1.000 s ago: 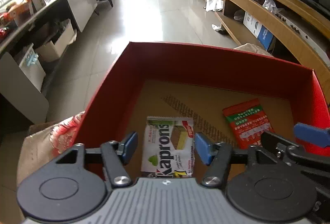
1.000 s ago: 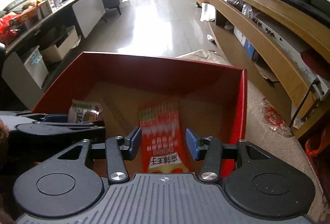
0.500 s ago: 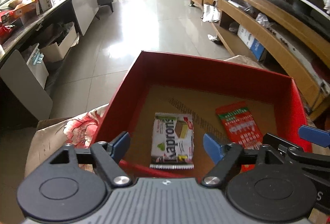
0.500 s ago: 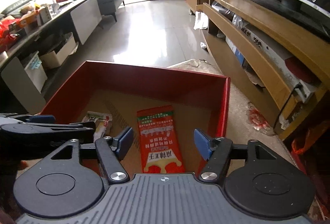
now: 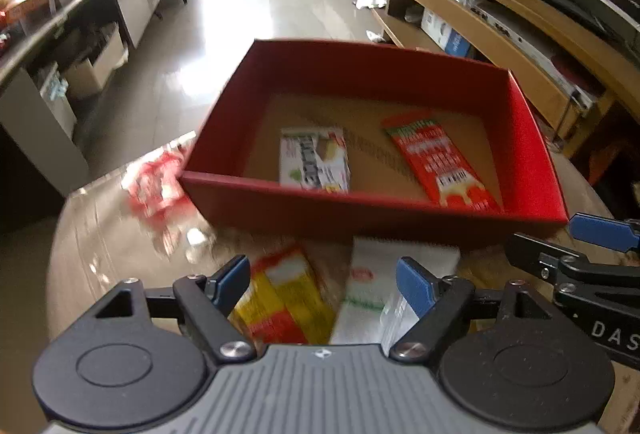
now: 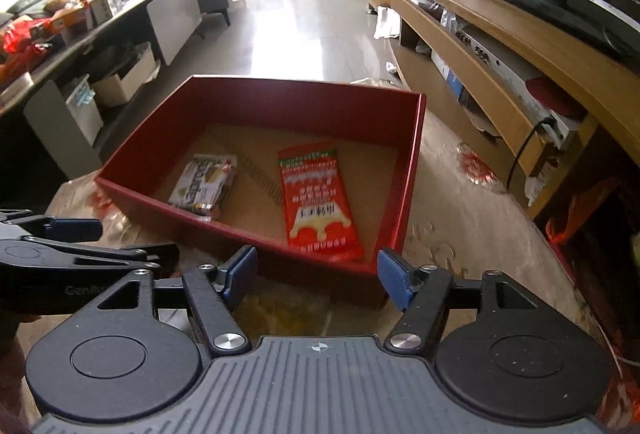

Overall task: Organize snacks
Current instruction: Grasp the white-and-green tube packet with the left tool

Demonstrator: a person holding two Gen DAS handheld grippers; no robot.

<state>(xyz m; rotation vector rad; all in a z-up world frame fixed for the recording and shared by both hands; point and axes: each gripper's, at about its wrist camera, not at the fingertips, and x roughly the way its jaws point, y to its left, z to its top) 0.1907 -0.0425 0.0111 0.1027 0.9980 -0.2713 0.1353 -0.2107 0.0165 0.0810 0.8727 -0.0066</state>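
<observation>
- Jaws on both tools had just been opening and stood apart with nothing gripped; the left tool (image 5: 322, 280) and right tool (image 6: 316, 276) had drawn back from the red box (image 5: 376, 212), so two drops looked done.
- Yellow packet (image 5: 284, 298) and white packet (image 5: 380, 274) lay on the tabletop (image 5: 100, 234) beneath the left tool, seemingly next.
- Wafer packet (image 5: 314, 158) and red sachet (image 5: 438, 164) lay flat in the box, long axes running near to far.

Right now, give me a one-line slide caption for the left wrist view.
Open left gripper above yellow packet and white packet; red box holds two snacks.
</observation>
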